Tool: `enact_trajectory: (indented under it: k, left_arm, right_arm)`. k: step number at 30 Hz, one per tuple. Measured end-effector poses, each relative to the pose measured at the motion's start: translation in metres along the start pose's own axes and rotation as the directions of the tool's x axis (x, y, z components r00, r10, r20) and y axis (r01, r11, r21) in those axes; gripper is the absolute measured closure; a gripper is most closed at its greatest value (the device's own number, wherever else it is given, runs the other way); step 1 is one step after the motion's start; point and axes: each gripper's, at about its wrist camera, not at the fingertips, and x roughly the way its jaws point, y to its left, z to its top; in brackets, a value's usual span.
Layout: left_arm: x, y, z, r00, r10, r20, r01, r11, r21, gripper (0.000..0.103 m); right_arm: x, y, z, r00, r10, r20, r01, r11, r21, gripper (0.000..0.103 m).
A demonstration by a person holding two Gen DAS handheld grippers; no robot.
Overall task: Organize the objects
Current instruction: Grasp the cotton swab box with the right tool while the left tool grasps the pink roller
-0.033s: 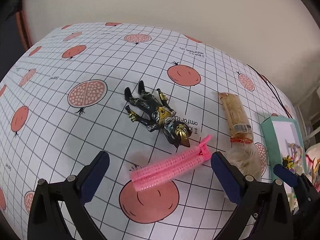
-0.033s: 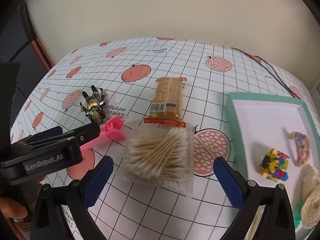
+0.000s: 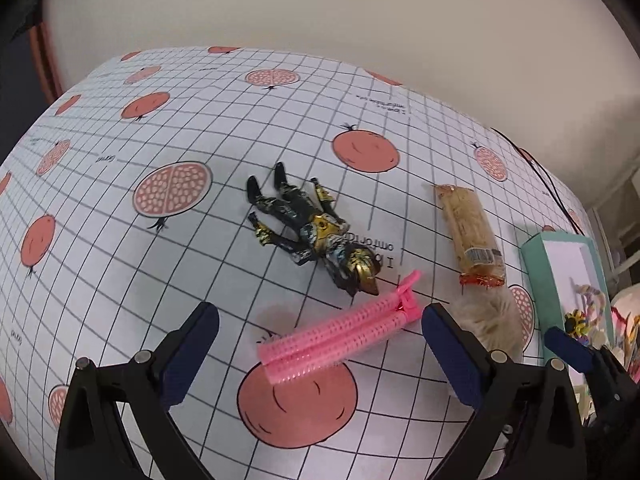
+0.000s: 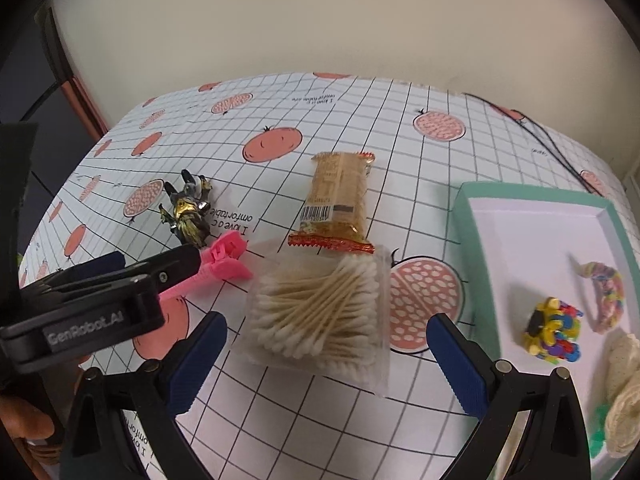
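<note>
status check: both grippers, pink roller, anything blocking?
Left hand-held gripper open, straddling the pink mesh hair roller, not clamped. Right hand-held gripper open around the clear box of cotton swabs. Black-and-gold toy figure close beyond the roller tip.

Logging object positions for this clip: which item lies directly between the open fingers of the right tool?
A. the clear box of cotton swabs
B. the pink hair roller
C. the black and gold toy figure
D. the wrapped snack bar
A: in the right wrist view the clear box of cotton swabs sits on the tablecloth between the spread fingers of the right tool, while the pink hair roller lies in front of the left tool.
</note>
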Motion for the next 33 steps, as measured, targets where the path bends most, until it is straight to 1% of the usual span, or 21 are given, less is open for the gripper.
enact_trajectory:
  k: [5,10,14,16,18,21,23,25,26,27,31,33]
  left_arm:
    - [0.006,-0.005,-0.003,1.000,-0.004,-0.013,0.004,1.000,0.021,0.002]
    - [0.009,-0.013,-0.006,1.000,0.020,-0.021,-0.019,0.998,0.058,0.002]
    - [0.010,-0.016,-0.008,1.000,0.020,-0.023,-0.018,0.998,0.068,0.002]
    - [0.011,-0.017,-0.009,0.999,0.020,-0.027,-0.018,0.997,0.072,0.002]
    - [0.012,-0.019,-0.010,0.999,0.021,-0.030,-0.019,0.997,0.074,0.002]
    - [0.010,-0.021,-0.010,0.999,0.017,-0.028,-0.015,0.997,0.081,0.003]
    - [0.009,-0.023,-0.011,1.000,0.018,-0.025,-0.015,0.996,0.088,0.005]
    - [0.009,-0.024,-0.011,0.999,0.018,-0.028,-0.015,0.996,0.093,0.007]
    - [0.009,-0.024,-0.012,0.999,0.017,-0.030,-0.014,0.995,0.097,0.010]
    - [0.009,-0.023,-0.012,0.999,0.020,-0.033,-0.016,0.995,0.099,0.018]
    - [0.010,-0.020,-0.012,0.999,0.017,-0.045,-0.013,0.996,0.091,0.032]
    - [0.010,-0.019,-0.013,0.999,0.024,-0.044,-0.019,0.996,0.091,0.041]
  right_arm:
    - [0.012,-0.001,-0.002,1.000,0.014,-0.013,-0.013,1.000,0.027,0.001]
    - [0.021,-0.005,-0.004,0.999,0.022,-0.024,-0.021,0.998,0.058,0.001]
    - [0.023,-0.004,-0.004,1.000,0.016,-0.027,-0.014,0.999,0.050,0.002]
    - [0.022,-0.003,-0.005,1.000,0.009,-0.023,-0.008,0.999,0.039,0.006]
    - [0.021,-0.002,-0.005,1.000,0.009,-0.023,-0.009,1.000,0.029,0.014]
    - [0.019,-0.001,-0.005,1.000,0.016,-0.023,-0.015,1.000,0.019,0.024]
    - [0.017,-0.001,-0.006,1.000,0.021,-0.023,-0.021,1.000,0.019,0.028]
    - [0.016,-0.001,-0.006,1.000,0.021,-0.023,-0.021,1.000,0.011,0.028]
    - [0.016,-0.001,-0.006,1.000,0.014,-0.024,-0.014,1.000,0.008,0.028]
    - [0.016,-0.002,-0.007,1.000,0.009,-0.027,-0.009,1.000,0.005,0.028]
    - [0.015,-0.007,-0.008,0.999,0.012,-0.030,-0.012,1.000,0.011,0.028]
    - [0.014,-0.008,-0.008,0.999,0.012,-0.033,-0.012,1.000,0.015,0.028]
